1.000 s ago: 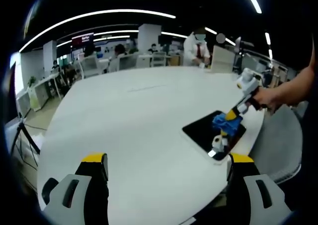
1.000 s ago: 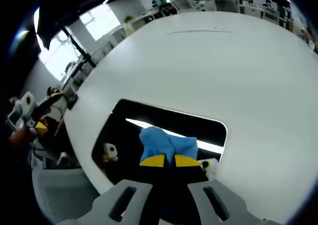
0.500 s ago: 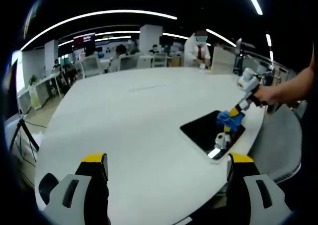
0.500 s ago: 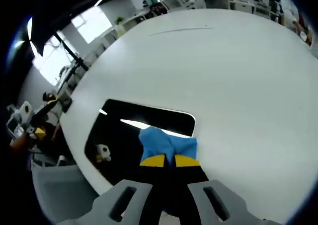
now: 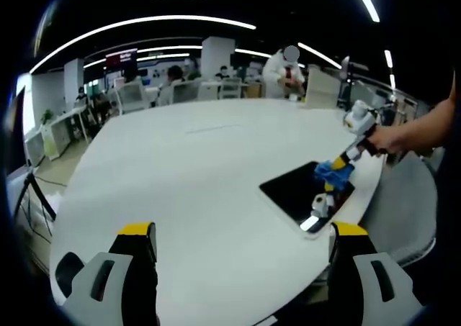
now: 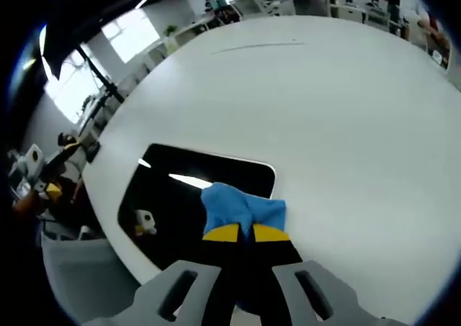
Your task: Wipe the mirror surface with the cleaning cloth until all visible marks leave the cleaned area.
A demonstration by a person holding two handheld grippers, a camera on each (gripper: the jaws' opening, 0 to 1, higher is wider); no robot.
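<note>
Blue cleaning cloth (image 6: 243, 208), pinched in the right gripper (image 6: 240, 233), should stay flat against the dark mirror (image 6: 176, 200) in overlapping strokes, while the left gripper (image 5: 241, 234) idles wide above the white table (image 5: 194, 168).

A large white table (image 5: 194, 175) with a rounded edge carries a single dark, rectangular mirror (image 5: 299, 191), which lies flat near the table's rim. In the right gripper view the mirror (image 6: 180, 196) reflects bright strips of ceiling light, and its round-cornered outline stands out sharply against the pale tabletop (image 6: 346, 124). A blue cleaning cloth (image 6: 241, 209) rests on the mirror's near corner, overlapping its edge. A faint thin line (image 6: 256, 47) crosses the far part of the table surface.
</note>
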